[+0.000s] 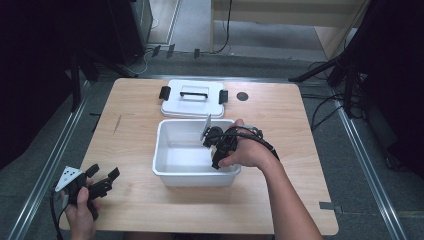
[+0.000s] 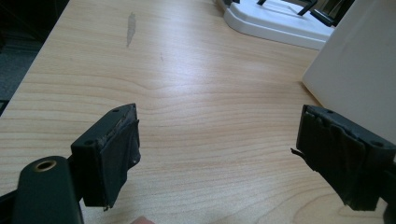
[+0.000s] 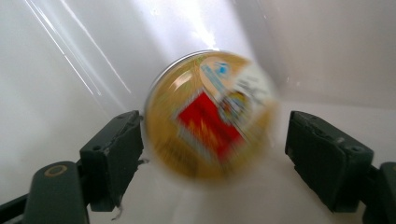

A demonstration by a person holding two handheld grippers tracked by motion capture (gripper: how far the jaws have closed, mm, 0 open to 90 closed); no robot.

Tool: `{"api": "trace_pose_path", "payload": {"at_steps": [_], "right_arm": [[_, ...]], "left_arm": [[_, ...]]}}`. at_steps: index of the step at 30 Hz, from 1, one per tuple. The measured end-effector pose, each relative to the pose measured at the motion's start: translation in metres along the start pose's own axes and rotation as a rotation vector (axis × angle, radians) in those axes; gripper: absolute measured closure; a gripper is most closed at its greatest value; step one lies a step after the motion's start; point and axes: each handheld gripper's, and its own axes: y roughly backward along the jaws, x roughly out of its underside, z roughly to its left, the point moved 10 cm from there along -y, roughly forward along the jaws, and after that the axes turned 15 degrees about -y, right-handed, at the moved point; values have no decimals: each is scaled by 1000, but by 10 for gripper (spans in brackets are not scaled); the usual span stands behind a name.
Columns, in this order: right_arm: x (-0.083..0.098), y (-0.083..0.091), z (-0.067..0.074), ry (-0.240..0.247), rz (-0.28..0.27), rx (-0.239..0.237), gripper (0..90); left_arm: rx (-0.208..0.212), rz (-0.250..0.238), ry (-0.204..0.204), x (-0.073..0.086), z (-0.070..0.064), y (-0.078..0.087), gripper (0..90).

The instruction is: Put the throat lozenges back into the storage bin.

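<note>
Round yellow-brown tin with a red printed label (image 3: 210,114) sits at centre of the right gripper view, blurred, inside the white rectangular plastic bin (image 1: 165,150); whether it rests on the bin floor or is in motion cannot be told. In the high view the bin stands mid-frame on the light wooden table (image 1: 135,100), and its white lid with black handle and side clips (image 1: 192,97) lies flat just behind it, toward upper centre.

Step in hand, as judged: either picking the tin out of the bin or having just let it go there. To pick it well, centre the tin between the pads, close squarely across its widest part, lift straight up clear of the bin walls.

Right gripper (image 3: 212,140), reaching down into the bin: jaws wide. Left pad is at the tin's edge, contact uncertain; right pad stands clear. Nothing gripped.

Left gripper (image 1: 100,180), lower left of the high view: jaws wide, empty, above bare table beside the bin.
</note>
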Motion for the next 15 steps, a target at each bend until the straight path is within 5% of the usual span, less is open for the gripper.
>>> {"api": "trace_pose_path", "payload": {"at_steps": [5, 11, 15], "right_arm": [[1, 0, 0, 1, 8, 3, 190], [-2, 6, -3, -23, -39, -11, 443], [-5, 15, -3, -49, -61, -36, 480]], "left_arm": [[-1, 1, 1, 0, 0, 0, 140], [0, -1, 4, 0, 0, 0, 141], [0, 1, 4, 0, 0, 0, 141]]}}
